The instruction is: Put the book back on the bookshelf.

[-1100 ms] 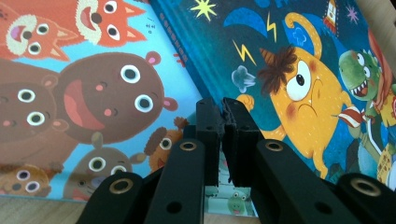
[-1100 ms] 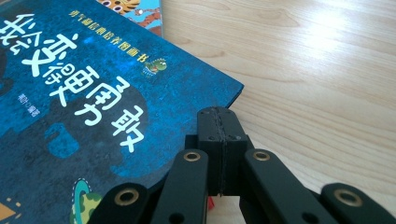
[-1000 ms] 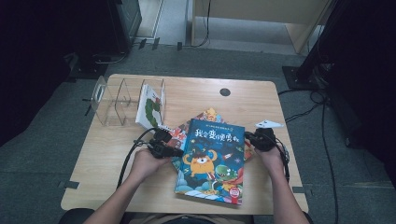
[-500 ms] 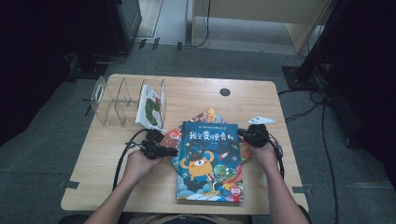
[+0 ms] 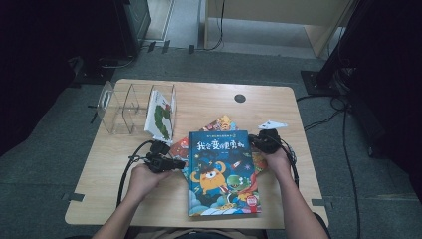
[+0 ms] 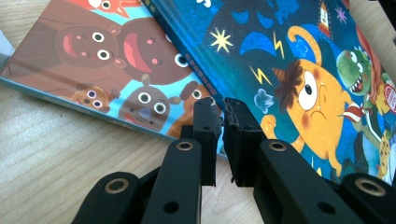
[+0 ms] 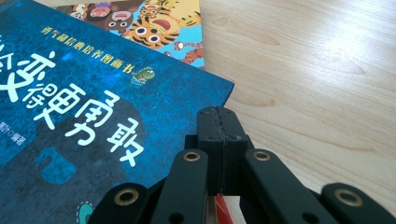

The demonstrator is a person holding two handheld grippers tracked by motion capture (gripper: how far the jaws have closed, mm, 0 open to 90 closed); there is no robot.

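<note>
While the high view is looking down on the wooden table (image 5: 209, 99), a blue picture book (image 5: 221, 174) is lying face up near the front edge, on top of other picture books (image 5: 219, 124) that are peeking out behind it. The left gripper (image 5: 175, 164) is sitting just beside the book's left edge, and the right gripper (image 5: 259, 141) is sitting at its upper right corner. A clear plastic rack (image 5: 124, 107) is standing at the back left with a white book (image 5: 160, 115) leaning in it.

From the left gripper view, the left gripper (image 6: 223, 116) is showing its jaws nearly together, a narrow slit between them, gripping nothing, right at the blue picture book's (image 6: 299, 70) edge, where it overlaps a brown animal book (image 6: 116, 60).

From the right gripper view, the right gripper (image 7: 219, 123) is pressing its jaws fully together, empty, beside the blue picture book's (image 7: 93, 116) corner.
</note>
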